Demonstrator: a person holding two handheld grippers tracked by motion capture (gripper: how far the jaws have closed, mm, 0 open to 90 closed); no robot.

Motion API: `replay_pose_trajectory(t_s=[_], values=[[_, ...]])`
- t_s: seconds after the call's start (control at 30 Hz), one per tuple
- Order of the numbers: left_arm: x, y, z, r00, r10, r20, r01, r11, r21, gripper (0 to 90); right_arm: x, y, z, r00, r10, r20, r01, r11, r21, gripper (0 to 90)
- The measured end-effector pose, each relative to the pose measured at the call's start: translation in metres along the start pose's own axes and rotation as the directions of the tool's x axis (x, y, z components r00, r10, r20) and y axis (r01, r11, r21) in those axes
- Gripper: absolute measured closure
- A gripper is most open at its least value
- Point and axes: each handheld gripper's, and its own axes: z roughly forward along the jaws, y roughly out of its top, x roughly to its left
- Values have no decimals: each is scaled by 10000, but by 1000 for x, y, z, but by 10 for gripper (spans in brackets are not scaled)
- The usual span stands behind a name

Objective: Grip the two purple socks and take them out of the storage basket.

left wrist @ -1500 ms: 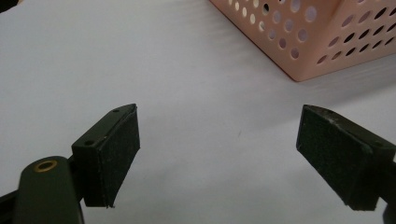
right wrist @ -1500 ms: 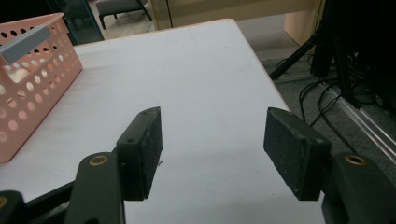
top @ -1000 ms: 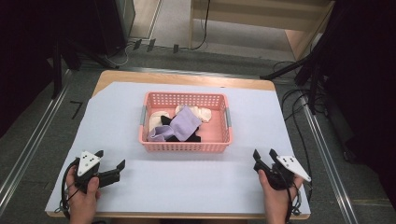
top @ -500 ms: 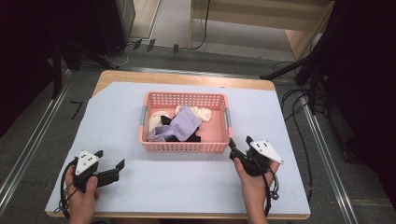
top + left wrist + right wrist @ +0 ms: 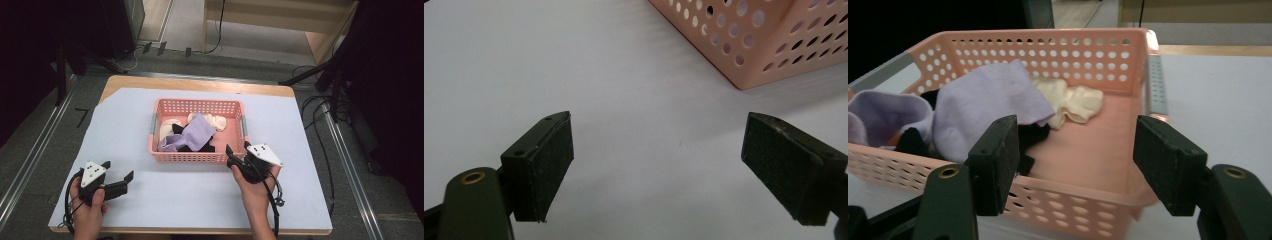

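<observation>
Left claw [image 5: 119, 181]: jaws spread wide, empty, resting low on the table [image 5: 200, 205] near the left edge.
Basket [image 5: 199, 157]: pink, mid-table, holding a heap of socks.
Lilac sock [image 5: 990, 102]: top of the heap, looks soft, light, floppy; best pinched at a raised fold.
Right claw [image 5: 1075, 167]: spread, empty, poised at the basket's near right rim.
</observation>
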Motion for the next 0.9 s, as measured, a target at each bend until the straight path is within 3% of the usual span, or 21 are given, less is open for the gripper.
replay_pose_trajectory(t_s=[0.53, 0.9], values=[[0, 0, 0, 10000, 1, 16, -1, 10000, 60, 146, 48, 3, 28, 9954, -212, -934, 245, 9991, 341, 362], [0, 0, 0, 10000, -25, 35, 25, 10000, 74, 146, 87, 6, 50, 9834, -458, -1755, 593, 9956, 728, 351]])
